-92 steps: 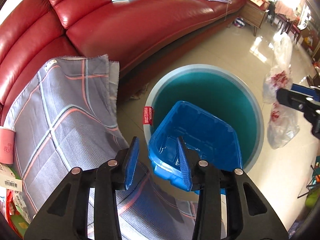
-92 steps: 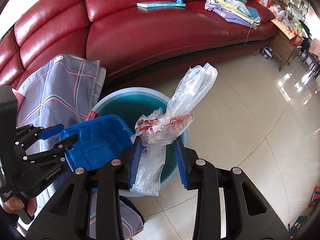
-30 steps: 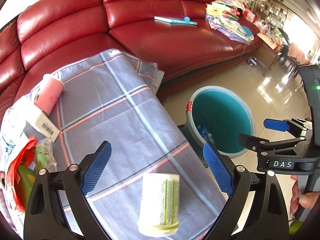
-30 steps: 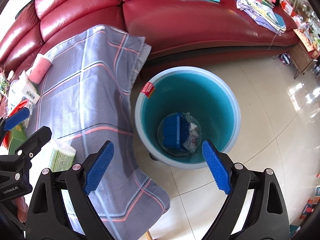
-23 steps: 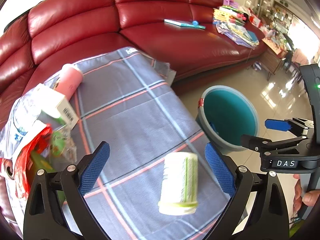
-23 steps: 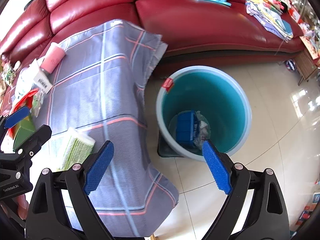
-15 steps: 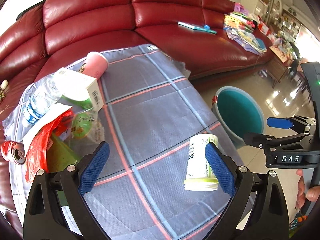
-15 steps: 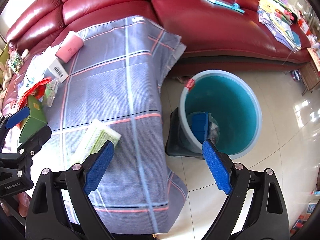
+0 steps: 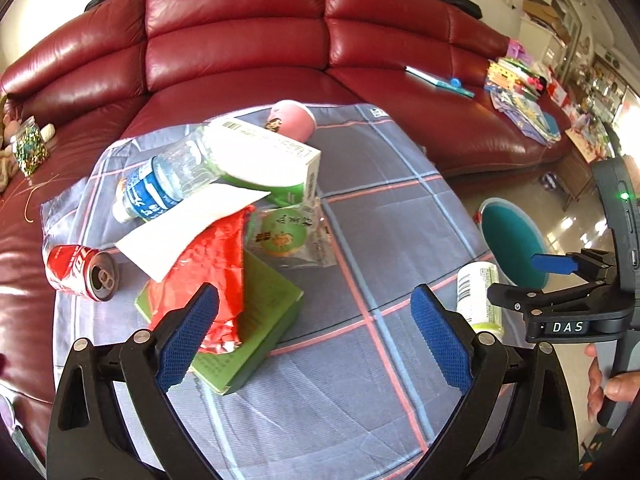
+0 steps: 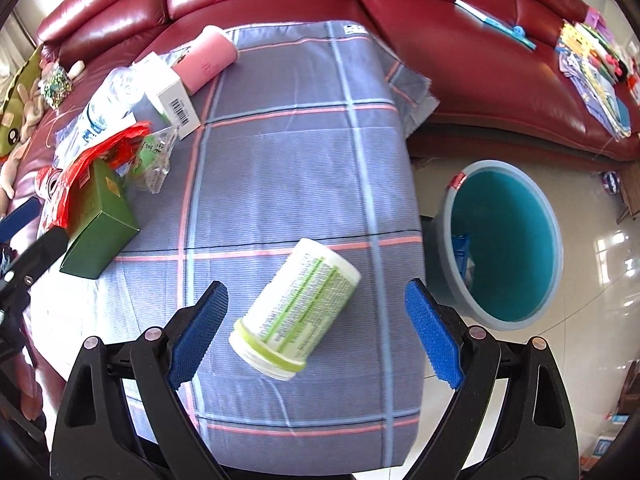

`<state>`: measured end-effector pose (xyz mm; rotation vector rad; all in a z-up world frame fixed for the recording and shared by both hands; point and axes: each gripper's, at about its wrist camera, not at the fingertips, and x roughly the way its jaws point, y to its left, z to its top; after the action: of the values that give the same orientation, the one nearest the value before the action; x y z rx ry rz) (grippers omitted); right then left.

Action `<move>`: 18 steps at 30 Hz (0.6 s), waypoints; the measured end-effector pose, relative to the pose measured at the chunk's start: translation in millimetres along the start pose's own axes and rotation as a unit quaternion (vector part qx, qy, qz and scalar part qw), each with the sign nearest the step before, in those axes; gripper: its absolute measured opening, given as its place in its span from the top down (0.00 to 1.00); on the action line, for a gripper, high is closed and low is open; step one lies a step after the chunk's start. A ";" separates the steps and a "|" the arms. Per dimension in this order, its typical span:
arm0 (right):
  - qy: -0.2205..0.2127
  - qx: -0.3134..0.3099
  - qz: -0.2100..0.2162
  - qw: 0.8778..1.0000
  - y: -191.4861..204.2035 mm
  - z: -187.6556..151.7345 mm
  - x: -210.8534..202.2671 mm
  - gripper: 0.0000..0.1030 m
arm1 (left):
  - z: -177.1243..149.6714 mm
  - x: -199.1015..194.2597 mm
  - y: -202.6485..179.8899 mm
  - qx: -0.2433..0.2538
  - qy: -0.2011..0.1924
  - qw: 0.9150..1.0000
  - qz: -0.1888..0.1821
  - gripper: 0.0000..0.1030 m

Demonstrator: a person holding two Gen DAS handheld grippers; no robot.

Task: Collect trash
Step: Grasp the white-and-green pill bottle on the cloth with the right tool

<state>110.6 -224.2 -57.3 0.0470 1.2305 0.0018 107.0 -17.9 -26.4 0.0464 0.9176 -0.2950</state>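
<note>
Trash is mostly still waiting: a tub (image 10: 294, 308) is lying between the gaping, empty right tongs (image 10: 316, 328), the pile (image 9: 208, 216) sitting upper left. Left tongs (image 9: 314, 340) are hanging wide, empty, over the surface (image 9: 380, 200). Only the right view is showing blue scraps inside the bin (image 10: 508, 240).

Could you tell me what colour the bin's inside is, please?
Teal, inside the bin; right wrist view shows it best.

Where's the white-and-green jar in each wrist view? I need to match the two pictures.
Left wrist: jar at right, partly behind the right gripper, beside the left gripper's right finger.
Right wrist: jar low centre, lying between the open right gripper's fingers.
Shared landmark: teal bucket, right of the jar in both.
</note>
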 end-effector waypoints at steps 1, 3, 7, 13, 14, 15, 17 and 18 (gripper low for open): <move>0.004 -0.001 0.001 1.000 3.0 0.7 2.7 0.17 | 0.1 -2.0 5.0 -0.003 -0.001 1.000 0.003 0.06; 0.013 0.000 0.001 1.000 7.1 2.2 9.1 0.17 | 0.2 -5.2 17.4 -0.009 -0.003 1.000 0.009 0.06; 0.030 0.003 -0.015 0.999 10.8 2.5 24.0 0.17 | -1.9 -7.5 44.9 -0.023 -0.003 0.999 0.022 0.06; 0.056 0.013 -0.009 0.998 8.5 -3.0 42.4 0.17 | -4.5 2.2 77.9 -0.047 0.012 0.998 0.039 0.06; 0.055 0.011 -0.007 0.998 10.0 -3.6 43.7 0.18 | -4.1 3.5 80.4 -0.050 0.014 0.998 0.038 0.06; 0.053 0.007 -0.007 0.999 12.2 -4.1 44.5 0.22 | -4.3 4.9 82.1 -0.052 0.015 0.998 0.039 0.06; 0.053 -0.003 -0.007 0.999 16.8 -4.5 46.2 0.33 | -4.7 8.0 84.4 -0.054 0.018 0.997 0.042 0.06; 0.052 -0.010 -0.007 0.999 19.9 -5.2 46.4 0.44 | -5.1 9.4 83.6 -0.055 0.019 0.997 0.042 0.06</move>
<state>121.7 -202.8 -102.0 0.0205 1.3337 0.0053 131.0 60.9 -44.2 -0.0114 0.9665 -0.1665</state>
